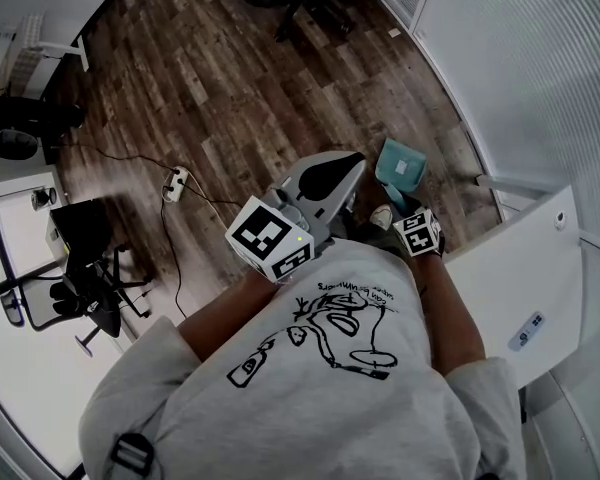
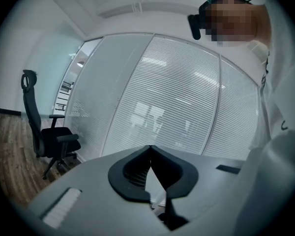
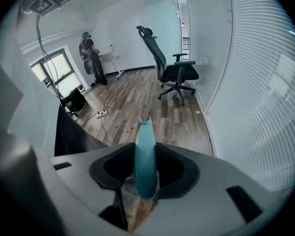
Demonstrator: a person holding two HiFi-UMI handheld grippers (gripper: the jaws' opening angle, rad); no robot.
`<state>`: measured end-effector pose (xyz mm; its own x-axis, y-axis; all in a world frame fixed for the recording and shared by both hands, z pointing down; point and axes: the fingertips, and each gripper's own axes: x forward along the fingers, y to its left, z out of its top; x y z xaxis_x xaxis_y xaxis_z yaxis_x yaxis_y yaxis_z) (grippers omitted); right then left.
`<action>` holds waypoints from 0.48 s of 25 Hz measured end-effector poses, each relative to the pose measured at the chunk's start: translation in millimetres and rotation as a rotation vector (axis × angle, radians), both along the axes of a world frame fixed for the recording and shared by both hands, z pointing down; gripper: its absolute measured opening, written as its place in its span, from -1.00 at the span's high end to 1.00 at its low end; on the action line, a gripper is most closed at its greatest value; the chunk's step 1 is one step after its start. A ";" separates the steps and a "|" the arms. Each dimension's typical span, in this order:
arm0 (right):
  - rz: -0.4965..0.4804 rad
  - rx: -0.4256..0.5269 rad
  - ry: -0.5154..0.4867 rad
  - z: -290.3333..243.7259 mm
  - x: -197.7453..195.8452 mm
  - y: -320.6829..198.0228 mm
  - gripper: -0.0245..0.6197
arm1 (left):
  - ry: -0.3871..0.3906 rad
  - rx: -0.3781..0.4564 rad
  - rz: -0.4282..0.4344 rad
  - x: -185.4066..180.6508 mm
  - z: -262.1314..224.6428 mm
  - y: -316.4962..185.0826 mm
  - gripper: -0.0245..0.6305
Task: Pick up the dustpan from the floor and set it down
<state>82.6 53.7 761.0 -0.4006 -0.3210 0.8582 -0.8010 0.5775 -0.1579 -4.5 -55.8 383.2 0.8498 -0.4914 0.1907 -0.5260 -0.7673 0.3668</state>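
The teal dustpan (image 1: 396, 165) hangs off the wooden floor (image 1: 220, 88), by the glass wall. Its teal handle (image 3: 145, 156) runs upright between the jaws of my right gripper (image 3: 146, 149), which is shut on it. In the head view only the right gripper's marker cube (image 1: 418, 233) shows well, just below the dustpan. My left gripper (image 1: 342, 166) is held out level to the left of the dustpan, apart from it. Its black pads (image 2: 137, 168) meet at the tip and nothing lies between them.
A glass wall with blinds (image 1: 520, 68) runs along the right. A white desk (image 1: 525, 288) stands close at lower right. A power strip (image 1: 176, 181) with a cable lies on the floor to the left. Black office chairs (image 3: 172, 70) (image 1: 90, 268) stand further off.
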 end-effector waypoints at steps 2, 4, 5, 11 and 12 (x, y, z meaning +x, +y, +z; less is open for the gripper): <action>0.015 0.001 -0.008 -6.4 1.7 -0.1 0.53 | 0.005 0.002 0.002 2.1 -1.8 -0.8 0.92; 0.026 0.002 -0.011 -12.4 4.4 -0.9 0.53 | 0.011 0.006 0.004 4.5 -3.2 -1.7 0.92; 0.028 0.006 -0.011 -15.2 5.9 -2.0 0.52 | 0.012 0.007 0.005 5.6 -3.5 -2.3 0.92; 0.045 0.049 -0.032 -40.3 10.7 -12.8 0.53 | 0.020 0.015 0.011 10.3 -8.0 -3.4 0.92; 0.052 0.053 -0.041 -48.0 10.3 -15.3 0.52 | 0.021 0.017 0.013 11.4 -9.1 -3.5 0.92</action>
<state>92.9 38.4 713.0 -0.4164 -0.3872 0.8226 -0.8238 0.5434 -0.1612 6.9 -59.4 374.1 0.8600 -0.4831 0.1644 -0.5080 -0.7802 0.3649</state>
